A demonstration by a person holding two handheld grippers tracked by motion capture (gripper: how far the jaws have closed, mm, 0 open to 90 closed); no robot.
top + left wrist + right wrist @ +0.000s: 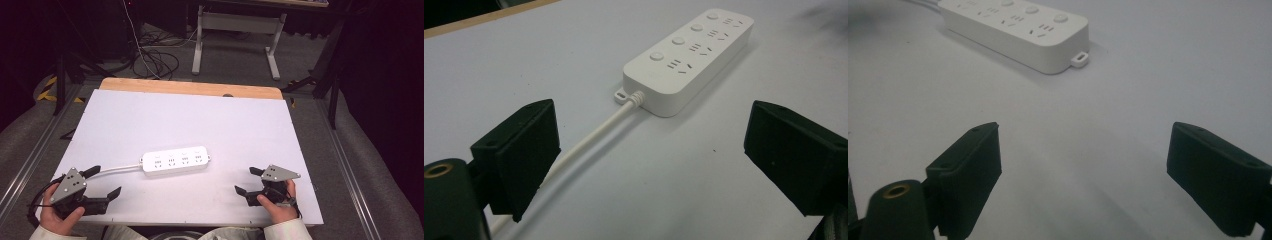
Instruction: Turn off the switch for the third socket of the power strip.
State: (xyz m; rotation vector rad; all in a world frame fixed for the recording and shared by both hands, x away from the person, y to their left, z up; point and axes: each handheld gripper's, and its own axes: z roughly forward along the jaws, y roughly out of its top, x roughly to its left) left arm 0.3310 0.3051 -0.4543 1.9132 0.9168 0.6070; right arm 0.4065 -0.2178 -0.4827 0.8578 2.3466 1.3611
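A white power strip (pixel 175 160) lies flat near the middle of the white table top (pixel 200 120), its long side running left to right and its four socket groups facing up, each with a round button beside it. In the left gripper view the strip (pixel 689 55) sits ahead and slightly to the right, with a small mounting tab at its near corner. From its left end a white cord (pixel 117 169) runs across the board toward the left gripper (pixel 106 181); in the left gripper view that cord (pixel 589 137) passes close by the left-hand jaw and on under it. The left gripper (pixel 649 160) is held in the person's left hand (pixel 59 212) at the near left corner of the table, its jaws wide apart with nothing between them. The right gripper (pixel 248 181) is held in the right hand (pixel 277 205) at the near right, well apart from the strip, its jaws likewise spread and empty. In the right gripper view the right gripper (pixel 1083 175) points at bare board, with the strip (pixel 1015 25) farther off at upper left. Beyond the table's wooden far edge (pixel 190 89), loose cables (pixel 155 60) lie on the floor beside a grey stand (pixel 237 35).
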